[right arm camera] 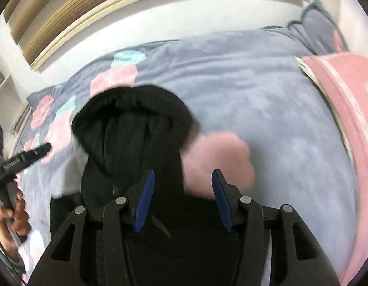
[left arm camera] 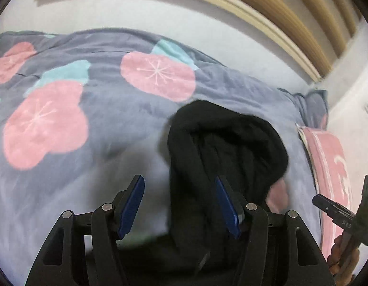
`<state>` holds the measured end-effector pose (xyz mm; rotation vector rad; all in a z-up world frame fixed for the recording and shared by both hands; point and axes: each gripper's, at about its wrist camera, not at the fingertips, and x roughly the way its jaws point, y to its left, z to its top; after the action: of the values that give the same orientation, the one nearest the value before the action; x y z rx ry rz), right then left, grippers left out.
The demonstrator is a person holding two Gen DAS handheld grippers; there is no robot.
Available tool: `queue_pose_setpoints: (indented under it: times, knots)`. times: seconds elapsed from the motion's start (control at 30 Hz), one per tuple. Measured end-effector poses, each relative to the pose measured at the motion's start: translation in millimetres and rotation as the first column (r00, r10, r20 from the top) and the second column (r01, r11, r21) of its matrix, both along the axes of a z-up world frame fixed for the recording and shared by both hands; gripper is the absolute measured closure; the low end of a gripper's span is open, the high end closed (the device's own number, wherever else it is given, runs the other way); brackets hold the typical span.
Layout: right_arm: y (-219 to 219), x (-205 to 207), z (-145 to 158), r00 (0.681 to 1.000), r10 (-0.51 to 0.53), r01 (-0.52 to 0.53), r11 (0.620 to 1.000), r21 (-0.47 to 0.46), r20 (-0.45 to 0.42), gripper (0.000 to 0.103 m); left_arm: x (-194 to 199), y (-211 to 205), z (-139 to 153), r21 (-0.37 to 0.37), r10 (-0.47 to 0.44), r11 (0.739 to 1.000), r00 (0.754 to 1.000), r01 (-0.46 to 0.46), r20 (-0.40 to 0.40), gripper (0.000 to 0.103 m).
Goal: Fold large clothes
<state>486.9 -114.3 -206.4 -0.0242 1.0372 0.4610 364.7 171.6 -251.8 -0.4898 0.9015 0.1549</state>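
Note:
A black hooded garment [left arm camera: 222, 152] lies on the bed, hood end pointing away; it also shows in the right wrist view [right arm camera: 134, 128]. My left gripper [left arm camera: 180, 205] is open, hovering just above the garment's left edge, blue pads [left arm camera: 132, 205] empty. My right gripper [right arm camera: 182, 200] is open above the garment's right side, holding nothing. The right gripper's body shows at the left wrist view's right edge [left arm camera: 343, 221], and the left gripper's at the right wrist view's left edge [right arm camera: 22, 159]. The garment's lower part is hidden under the grippers.
A grey-blue duvet [left arm camera: 93, 124] with pink and teal flowers covers the bed. A pink pillow [right arm camera: 350, 109] lies at the right. A white wall with a wooden window frame [left arm camera: 255, 14] runs behind the bed.

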Motion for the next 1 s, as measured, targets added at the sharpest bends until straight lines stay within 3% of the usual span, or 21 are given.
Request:
queue_pose_setpoints:
  times: [0.2,0.23,0.27,0.3,0.33,0.43,0.5,0.57,0.63,0.67,0.7,0.73,0.9,1.0]
  knots:
    - [38.5,48.3,-45.2,0.999,0.0,-0.003,0.998,-0.064,-0.039,0.05,63.0,0.0,-43.9,0.02,-0.02,1.0,0.997,0.022,-0.07,0.04]
    - [45.3,56.3,-55.5,0.999,-0.004,-0.001,0.996,-0.089,-0.052,0.058,71.1,2.3,-48.7,0.031,-0.005,1.0,0.997,0.007,-0.075,0.04]
    - [48.8,58.6,-64.0,0.999,0.003,-0.009,0.994,-0.108,-0.053,0.094,77.0,6.2,-51.8,0.047,0.012,0.999,0.997,-0.009,-0.076,0.048]
    - [51.0,62.5,-69.6,0.999,0.003,-0.009,0.988,-0.152,-0.042,0.098,81.5,11.7,-54.3,0.087,0.045,0.995,0.996,-0.038,-0.081,0.066]
    - [45.1,64.2,-68.6,0.999,0.0,-0.005,0.992,-0.124,-0.041,0.099,83.7,20.2,-54.1,0.102,0.072,0.993,0.993,-0.063,-0.091,0.092]
    - [7.8,60.4,-45.9,0.999,0.003,0.001,0.996,0.085,-0.047,0.1,57.3,55.0,-38.9,-0.144,0.103,0.985,0.994,-0.098,0.03,0.091]
    - [-1.5,43.7,-37.6,0.999,0.043,-0.044,0.994,0.095,0.006,0.1,32.9,58.0,-29.6,-0.228,0.05,0.973,0.994,-0.028,0.094,0.089]
    - [3.4,34.0,-56.5,0.998,0.067,-0.067,0.998,0.018,0.004,0.1,21.8,50.6,-39.4,-0.208,-0.019,0.978,0.998,0.031,0.059,0.088]
    - [8.5,38.0,-97.1,0.993,0.079,-0.08,0.997,0.0,-0.089,0.099,21.3,49.5,-81.1,-0.141,-0.034,0.99,0.996,0.022,-0.082,0.084]
    - [11.1,41.1,-113.2,0.989,0.076,-0.078,0.997,-0.011,-0.128,0.099,24.9,51.0,-102.7,-0.131,-0.033,0.991,0.988,0.013,-0.153,0.074]
    - [14.9,44.3,-132.1,0.982,0.08,-0.085,0.996,-0.02,-0.169,0.099,28.7,52.5,-130.5,-0.144,-0.046,0.989,0.976,0.015,-0.211,0.073]
    - [16.7,45.9,-139.9,0.979,0.084,-0.089,0.996,-0.02,-0.184,0.099,28.9,52.9,-140.4,-0.157,-0.058,0.987,0.981,0.028,-0.185,0.072]
    - [5.0,45.3,-118.0,0.979,0.094,-0.093,0.996,0.015,-0.18,0.094,18.5,52.7,-112.7,-0.125,-0.081,0.99,0.987,0.063,-0.138,0.071]
    - [-8.3,38.5,-95.4,0.98,0.1,-0.095,0.995,0.036,-0.169,0.084,-7.2,49.6,-90.7,-0.105,-0.133,0.987,0.981,0.119,-0.138,0.068]
